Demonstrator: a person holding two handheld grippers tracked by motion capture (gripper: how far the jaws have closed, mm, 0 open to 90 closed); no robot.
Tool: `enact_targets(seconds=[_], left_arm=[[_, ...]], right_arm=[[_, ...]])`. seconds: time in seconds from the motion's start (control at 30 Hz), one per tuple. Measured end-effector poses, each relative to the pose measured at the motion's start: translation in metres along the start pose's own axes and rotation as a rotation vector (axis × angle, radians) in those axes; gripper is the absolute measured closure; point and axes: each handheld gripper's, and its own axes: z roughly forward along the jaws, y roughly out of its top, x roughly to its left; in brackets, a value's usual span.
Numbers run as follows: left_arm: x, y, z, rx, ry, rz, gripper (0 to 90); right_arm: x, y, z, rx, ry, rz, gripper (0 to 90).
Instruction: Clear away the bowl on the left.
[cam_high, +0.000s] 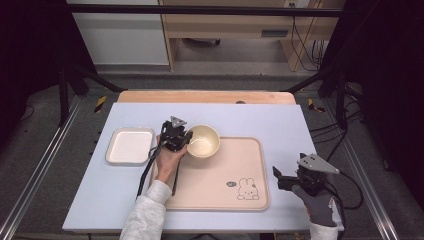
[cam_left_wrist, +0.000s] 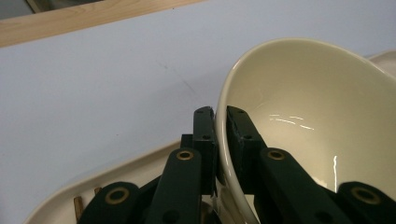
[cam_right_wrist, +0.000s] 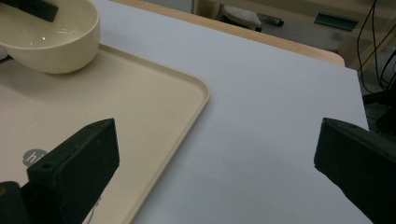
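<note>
Left gripper (cam_left_wrist: 220, 122): jaws clamped on bowl (cam_left_wrist: 308, 112) rim, over tray (cam_high: 215, 175). Right gripper (cam_right_wrist: 215, 154): jaws spread wide, nothing held.

Left of the beige tray (cam_high: 250, 170), which bears a rabbit drawing (cam_high: 248, 189) near its front right corner, a white rectangular dish (cam_high: 130, 146) lies just beside it on the pale blue tabletop (cam_high: 280, 120).

High view looks down on table; both gripper views sit close, low, sharing the bowl (cam_left_wrist: 308, 112) w/ it.
</note>
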Motion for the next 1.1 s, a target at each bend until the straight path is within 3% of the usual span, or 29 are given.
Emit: enact_targets(seconds=[0.7, 1.1], left_arm=[[0.008, -0.004, 0.007, 0.049, 0.018, 0.006, 80.2], [0.012, 0.001, -0.023, -0.021, 0.033, 0.040, 64.3]], right_arm=[[0.000, 0.000, -0.001, -0.004, -0.002, -0.004, 0.4], [0.000, 0.000, -0.001, -0.005, -0.001, 0.005, 0.4]])
